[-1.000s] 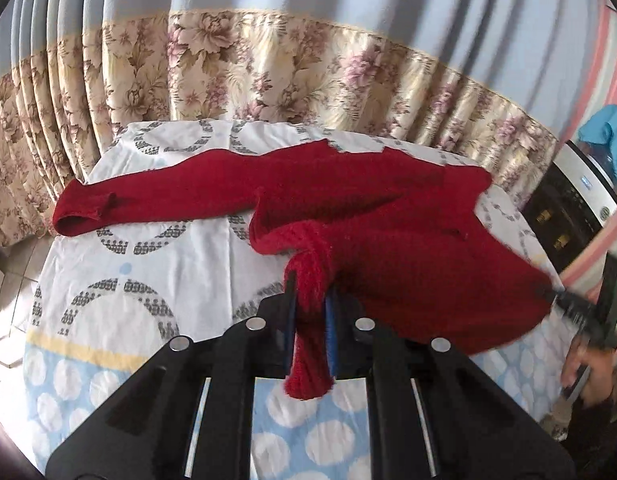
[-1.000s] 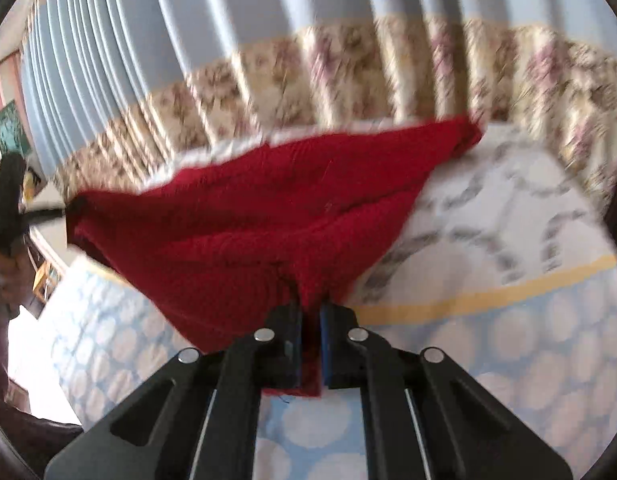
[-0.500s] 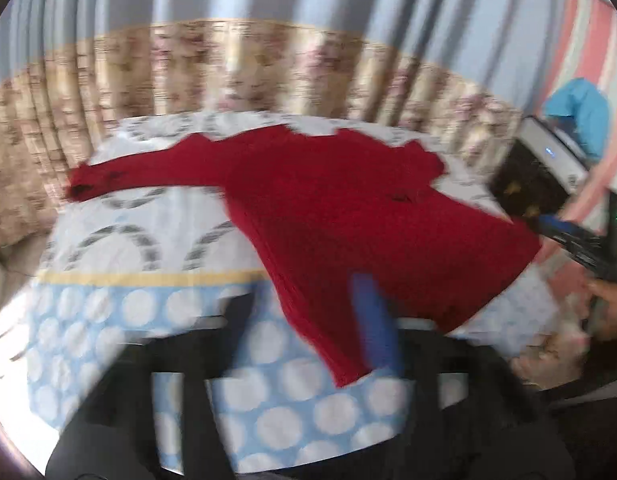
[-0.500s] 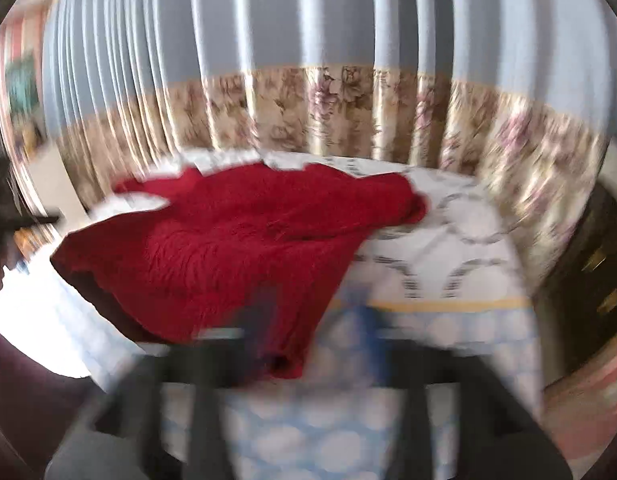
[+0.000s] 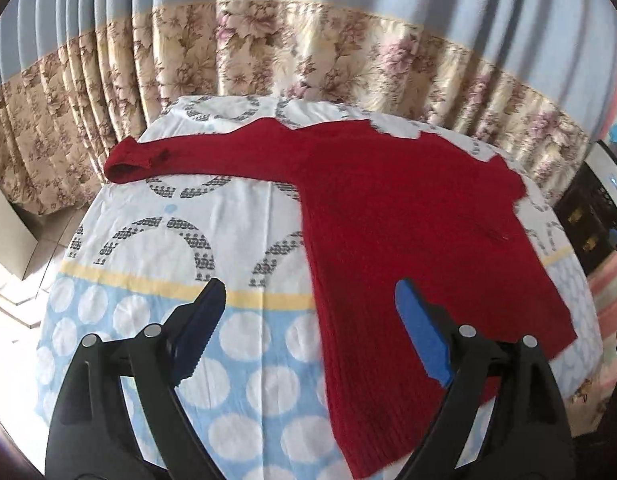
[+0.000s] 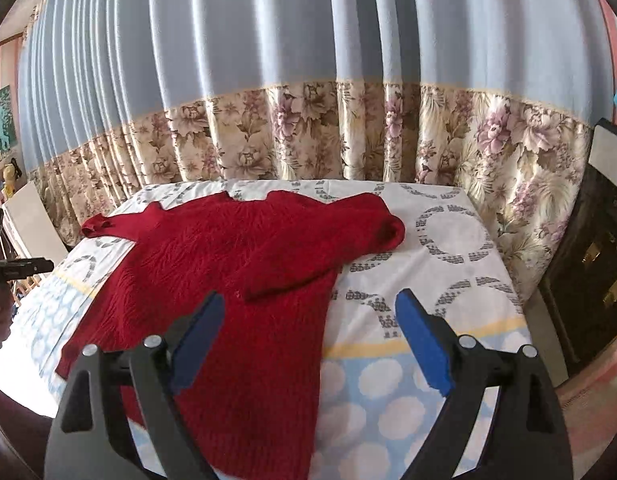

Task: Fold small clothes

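Note:
A dark red knitted sweater (image 5: 392, 216) lies flat on the table's patterned cloth (image 5: 168, 240). Its left sleeve (image 5: 188, 156) stretches out to the far left. In the right wrist view the sweater (image 6: 212, 272) has its right sleeve (image 6: 320, 256) folded in across the body. My left gripper (image 5: 308, 332) is open and empty above the sweater's near left hem. My right gripper (image 6: 308, 340) is open and empty above the near right hem. Neither touches the cloth.
A blue curtain with a floral band (image 5: 308, 52) hangs close behind the table. A dark cabinet (image 6: 588, 280) stands at the right. The table's near edge drops off below the grippers. The other gripper's tip (image 6: 24, 266) shows at the left edge.
Both grippers were shut on the sweater's lower hem and held it up. They have let go, opened wide and drawn back. The sweater now lies flat.

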